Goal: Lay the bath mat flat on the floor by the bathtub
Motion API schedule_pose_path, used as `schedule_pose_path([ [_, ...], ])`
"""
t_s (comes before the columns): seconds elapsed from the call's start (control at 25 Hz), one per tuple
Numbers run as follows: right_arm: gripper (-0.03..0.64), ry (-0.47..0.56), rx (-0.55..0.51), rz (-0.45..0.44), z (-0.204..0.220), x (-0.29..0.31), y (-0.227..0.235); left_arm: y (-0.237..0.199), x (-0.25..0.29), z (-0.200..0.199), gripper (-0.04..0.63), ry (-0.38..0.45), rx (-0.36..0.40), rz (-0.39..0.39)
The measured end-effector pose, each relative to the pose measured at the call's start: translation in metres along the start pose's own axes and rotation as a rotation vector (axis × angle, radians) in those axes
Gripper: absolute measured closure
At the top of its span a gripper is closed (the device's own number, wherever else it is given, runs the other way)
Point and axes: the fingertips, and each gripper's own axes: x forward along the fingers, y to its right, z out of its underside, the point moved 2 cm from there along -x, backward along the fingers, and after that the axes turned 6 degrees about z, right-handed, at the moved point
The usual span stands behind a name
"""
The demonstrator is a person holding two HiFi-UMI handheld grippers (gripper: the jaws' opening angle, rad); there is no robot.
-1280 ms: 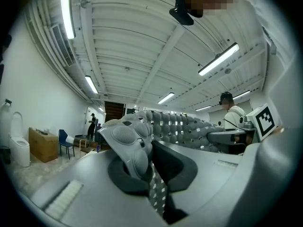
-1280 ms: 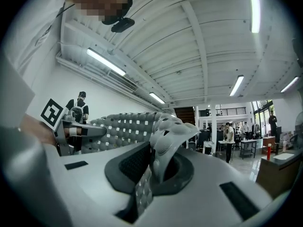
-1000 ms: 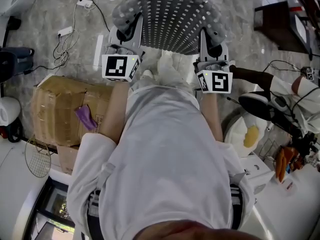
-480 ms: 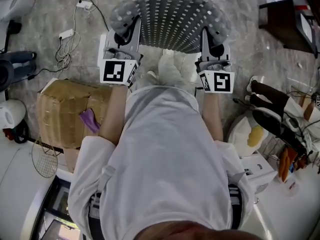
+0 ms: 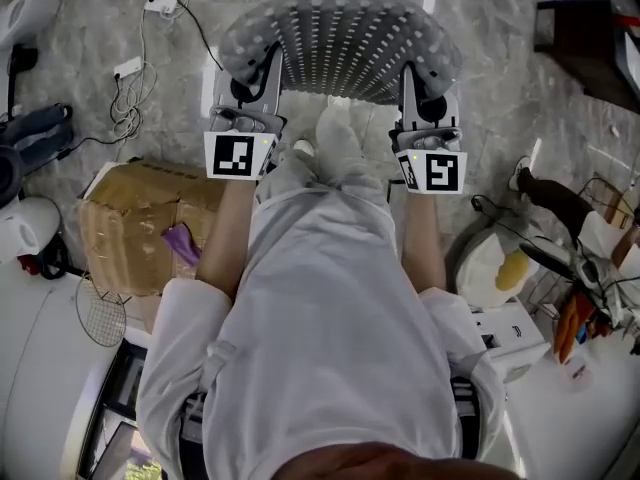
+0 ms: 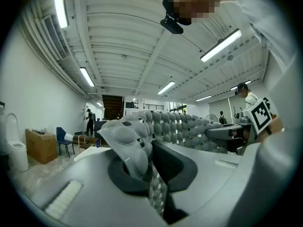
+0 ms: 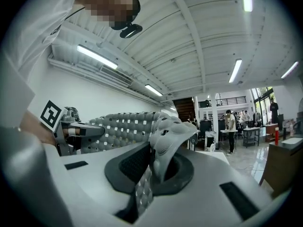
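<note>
**Item 1:** bath mat (image 5: 340, 43), grey, perforated. It is spread between your 2 grippers and held out in front of you over the marble floor (image 5: 500, 98).

**Item 2:** your left gripper (image 5: 262, 73), clenched on the mat's left end. A fold of mat bulges over its jaws.

**Item 3:** your right gripper (image 5: 420, 78), clenched on the mat's right end, with the same fold.

**Item 4:** cardboard box (image 5: 140, 223), on the floor behind and left of your left gripper, apart from the mat.

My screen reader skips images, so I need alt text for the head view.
Looking steeply down, a person in white grips the near edge of a grey perforated bath mat with the left gripper and right gripper, both shut on it, over a marbled floor. A cardboard box sits at left.
</note>
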Motion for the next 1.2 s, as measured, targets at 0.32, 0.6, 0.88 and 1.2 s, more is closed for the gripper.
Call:
schedule_pose_path([
  [0.32,0.597,-0.041,0.054,0.005,0.061,0.033,0.038,-0.008,0.054,0.062,0.580,-0.040,-0.022,-0.009],
  [0.6,0.597,-0.003,0.044,0.007,0.129,0.045,0.060,-0.006,0.079,0.135,0.580,0.001,0.018,0.033],
  [0.88,0.597,0.003,0.043,0.017,0.236,0.077,0.065,-0.029,0.112,0.243,0.580,0.000,0.019,0.039],
  [1.2,0.597,-0.016,0.018,0.033,0.327,0.085,0.066,-0.032,0.125,0.333,0.581,0.005,0.009,0.046],
])
